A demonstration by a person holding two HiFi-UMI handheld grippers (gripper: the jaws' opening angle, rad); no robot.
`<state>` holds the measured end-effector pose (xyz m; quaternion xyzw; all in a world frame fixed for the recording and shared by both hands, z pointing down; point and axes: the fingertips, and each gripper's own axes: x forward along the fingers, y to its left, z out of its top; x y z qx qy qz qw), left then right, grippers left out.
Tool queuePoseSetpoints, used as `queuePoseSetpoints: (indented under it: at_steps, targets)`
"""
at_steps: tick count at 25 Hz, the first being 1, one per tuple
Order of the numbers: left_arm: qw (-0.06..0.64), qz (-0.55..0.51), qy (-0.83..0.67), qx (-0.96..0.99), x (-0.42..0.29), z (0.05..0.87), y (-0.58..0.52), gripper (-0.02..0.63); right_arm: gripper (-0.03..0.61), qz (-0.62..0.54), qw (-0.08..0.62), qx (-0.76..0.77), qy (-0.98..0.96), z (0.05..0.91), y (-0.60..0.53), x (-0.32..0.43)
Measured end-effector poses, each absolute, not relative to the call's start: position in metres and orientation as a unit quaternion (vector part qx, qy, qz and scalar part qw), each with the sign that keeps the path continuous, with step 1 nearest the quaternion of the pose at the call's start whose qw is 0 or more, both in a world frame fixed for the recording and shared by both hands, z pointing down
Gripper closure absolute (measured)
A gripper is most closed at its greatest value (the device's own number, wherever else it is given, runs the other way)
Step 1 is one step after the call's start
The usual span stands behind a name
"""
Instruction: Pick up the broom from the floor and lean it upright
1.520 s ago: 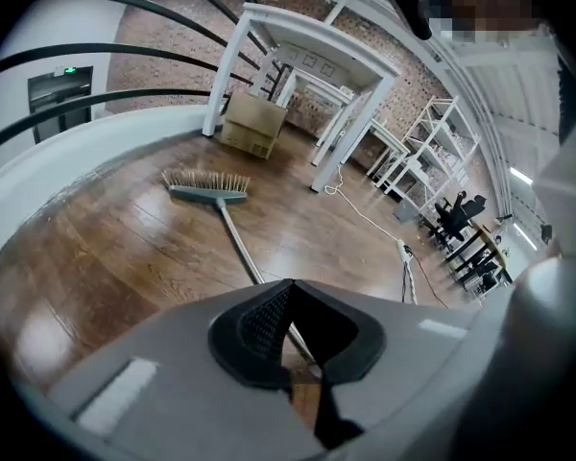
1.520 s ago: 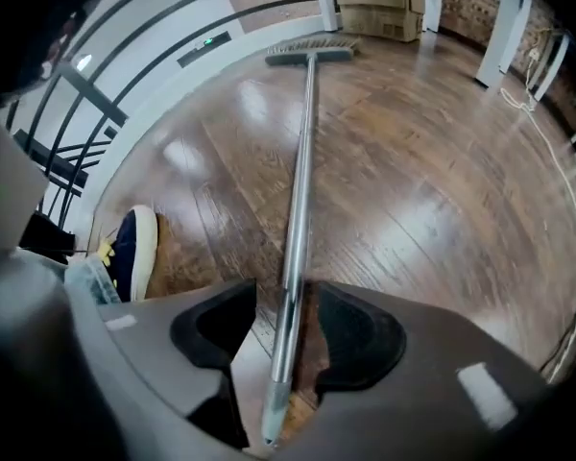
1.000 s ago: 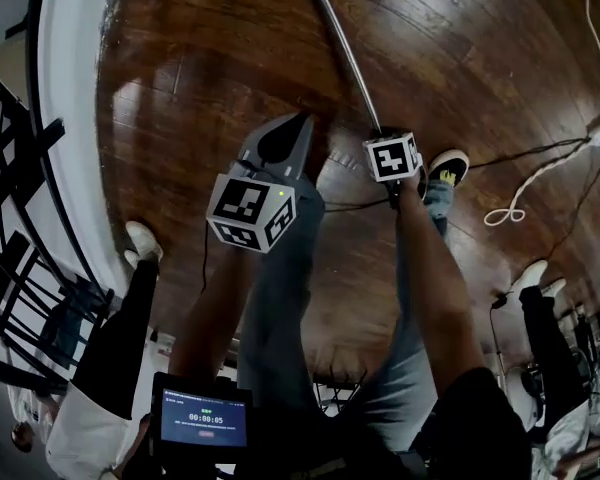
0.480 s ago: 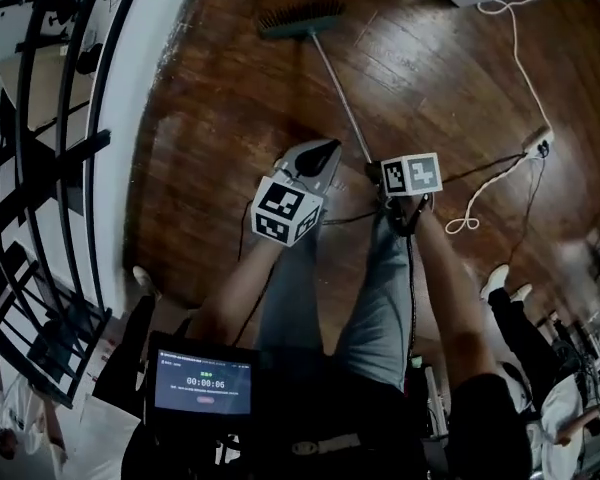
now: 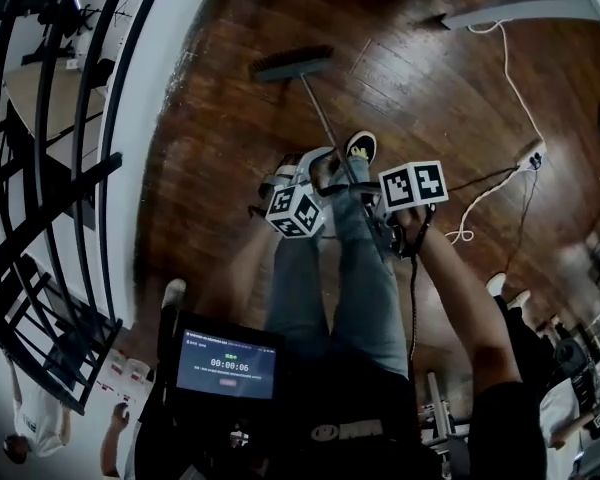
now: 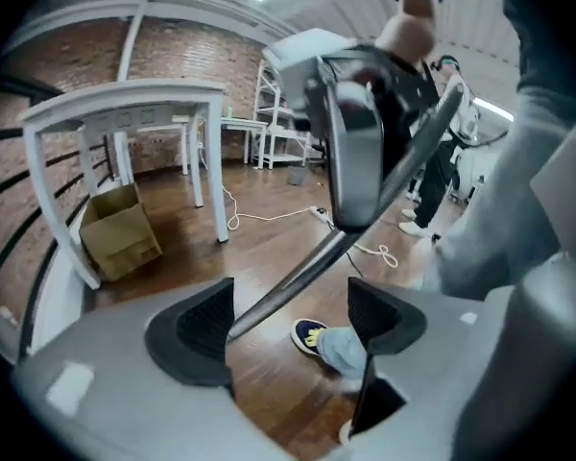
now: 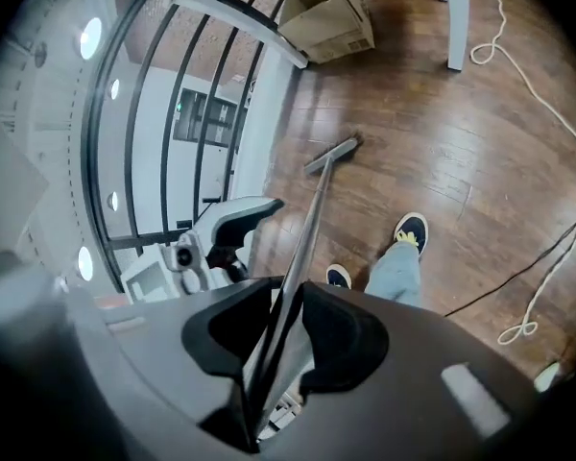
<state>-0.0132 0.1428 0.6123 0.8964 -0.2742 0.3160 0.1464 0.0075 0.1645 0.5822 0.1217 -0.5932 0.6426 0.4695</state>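
The broom lies with its dark head point(image 5: 293, 64) on the wooden floor, and its thin metal handle point(image 5: 325, 123) slants up toward me. My right gripper point(image 5: 375, 203) holds the handle's near end. In the right gripper view the handle point(image 7: 307, 229) runs between the pads, which press on it while the jaws are opening point(image 7: 286, 339), and the head point(image 7: 332, 154) rests on the floor beyond. My left gripper point(image 5: 320, 163) sits just left of the handle. Its jaws are opening point(image 6: 293, 320), and the handle point(image 6: 298, 277) crosses the gap without being pinched.
A black railing point(image 5: 50, 168) and a white curved base point(image 5: 165, 118) run along the left. A white cable point(image 5: 480, 208) and a power strip point(image 5: 532, 153) lie at the right. A cardboard box point(image 6: 120, 233) sits by a white table point(image 6: 125, 99). My shoe point(image 5: 360, 146) is beside the handle.
Both grippers have risen, and the handle's near end has come up with the right one. The broom head stays on the floor. The left gripper has rolled over beside the handle.
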Motion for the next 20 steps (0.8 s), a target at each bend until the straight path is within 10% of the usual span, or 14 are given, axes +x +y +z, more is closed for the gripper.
queuePoseSetpoints:
  at_steps: [4, 10, 15, 20]
  targets:
    - [0.073, 0.332, -0.26, 0.904, 0.024, 0.619, 0.106, 0.229, 0.465, 0.64, 0.482, 0.092, -0.591, 0.56, 0.135, -0.004]
    - [0.003, 0.359, -0.287, 0.888, 0.035, 0.603, 0.055, 0.558, 0.445, 0.626, 0.47, 0.06, -0.619, 0.537, 0.09, -0.008]
    - [0.024, 0.359, -0.31, 0.88, 0.004, 0.587, 0.032, 0.581, 0.342, 0.636, 0.361, 0.015, -0.682, 0.474, 0.038, -0.008]
    - [0.121, 0.332, -0.41, 0.841, -0.054, 0.561, -0.04, 0.588, 0.405, 0.585, 0.216, 0.141, -0.769, 0.426, -0.047, 0.045]
